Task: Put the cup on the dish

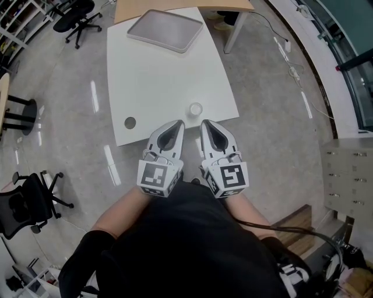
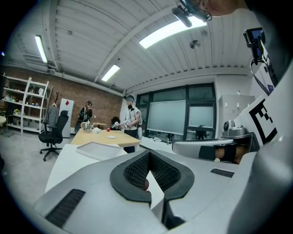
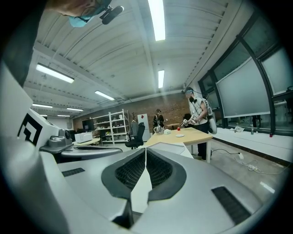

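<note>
A small white cup [image 1: 195, 109] stands near the front edge of the white table [image 1: 169, 75], right of centre. A small dark round dish [image 1: 130, 123] lies at the table's front left. My left gripper [image 1: 178, 123] and right gripper [image 1: 205, 123] are side by side at the front edge, both pointing over the table, just short of the cup and a little to either side of it. Both are shut with nothing between the fingers. In the left gripper view the left gripper's tips [image 2: 148, 154] meet. In the right gripper view the right gripper's tips [image 3: 145, 150] also meet. Neither gripper view shows the cup or the dish.
A grey tray [image 1: 165, 30] lies at the table's far end, with a wooden table [image 1: 180, 4] behind it. Office chairs [image 1: 78, 20] stand to the left. A cable [image 1: 297, 75] runs along the floor on the right. People stand far off by the wooden table [image 2: 106, 137].
</note>
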